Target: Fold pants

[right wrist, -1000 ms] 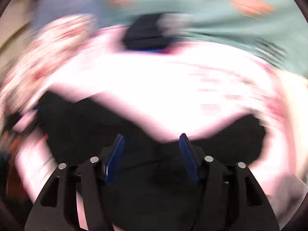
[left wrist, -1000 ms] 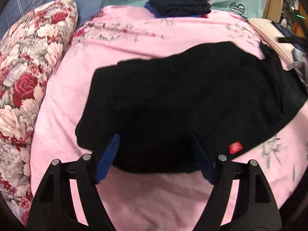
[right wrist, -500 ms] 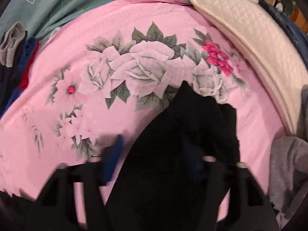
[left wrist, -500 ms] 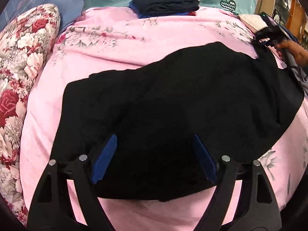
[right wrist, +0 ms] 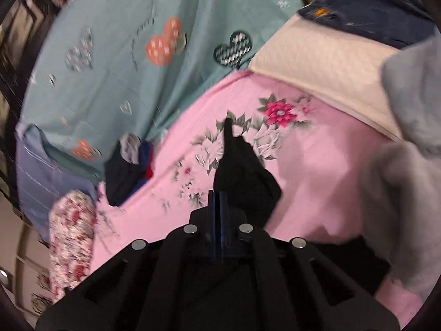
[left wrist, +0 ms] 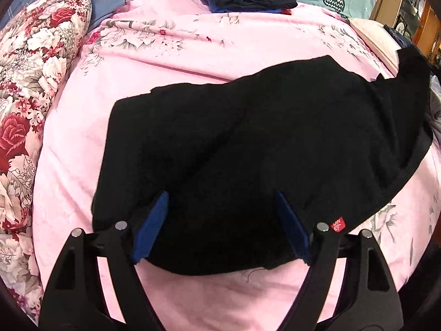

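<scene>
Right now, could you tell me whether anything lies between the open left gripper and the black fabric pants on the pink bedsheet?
Nothing visible does: the left gripper already straddles the black pants, jaws apart.

The left tool [left wrist: 220, 229] is built of matte black plastic: two angular arms, each pierced by a triangular cut-out, tapering forward to flat fingers [left wrist: 150, 226] faced with dark blue pads. Round silver pins sit at the joints, two on each side, four in all. The right tool [right wrist: 219, 215] has the same make: black linkage arms with triangular openings, four silver pivot pins in a row, and blue-padded fingers [right wrist: 220, 207] of a glossy translucent look.
</scene>
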Available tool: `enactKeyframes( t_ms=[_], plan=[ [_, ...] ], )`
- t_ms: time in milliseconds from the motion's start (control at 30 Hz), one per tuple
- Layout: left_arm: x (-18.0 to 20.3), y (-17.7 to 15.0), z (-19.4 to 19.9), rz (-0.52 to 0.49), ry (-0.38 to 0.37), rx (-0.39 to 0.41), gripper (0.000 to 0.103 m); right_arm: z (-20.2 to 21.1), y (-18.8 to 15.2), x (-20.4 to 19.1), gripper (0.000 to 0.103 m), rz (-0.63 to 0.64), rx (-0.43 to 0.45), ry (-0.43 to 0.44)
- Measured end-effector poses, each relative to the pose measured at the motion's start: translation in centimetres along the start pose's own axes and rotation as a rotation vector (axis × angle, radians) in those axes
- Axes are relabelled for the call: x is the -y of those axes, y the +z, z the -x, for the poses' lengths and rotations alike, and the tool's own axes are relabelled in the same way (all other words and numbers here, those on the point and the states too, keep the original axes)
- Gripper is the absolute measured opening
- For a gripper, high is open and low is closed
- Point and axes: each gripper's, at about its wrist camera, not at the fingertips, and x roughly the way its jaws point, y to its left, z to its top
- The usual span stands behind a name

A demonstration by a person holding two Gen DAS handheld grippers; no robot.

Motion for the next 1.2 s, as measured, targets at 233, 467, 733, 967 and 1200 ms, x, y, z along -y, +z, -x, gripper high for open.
enactKeyframes(
  t_ms=[233, 467, 733, 967, 1200],
  plan=[
    [-1.5, -0.1, 0.3, -0.007, 0.029, -0.016, 0.078, 4.7, -5.3, 8.5, 0.002, -0.169, 0.013, 0.018],
    [-2.0, 0.4, -0.1, 0.008, 0.04, -0.041, 0.078, 4.0, -9.2, 13.7, 0.048, -0.353, -0.083, 0.003],
    [-1.1, 0.5, -0.6, 0.013, 0.127, -0.055, 0.078, 2.0, -7.7, 13.1, 0.072, -0.295, -0.086, -0.085],
    [-1.3, 1.5, -1.6, 0.058, 0.265, -0.08, 0.078, -2.3, -7.5, 13.5, 0.065, -0.265, -0.126, -0.099],
    [-1.9, 1.7, -1.1, 0.088, 0.33, -0.089, 0.078, 2.3, -6.1, 10.4, 0.009, -0.196, 0.019, 0.085]
  ],
)
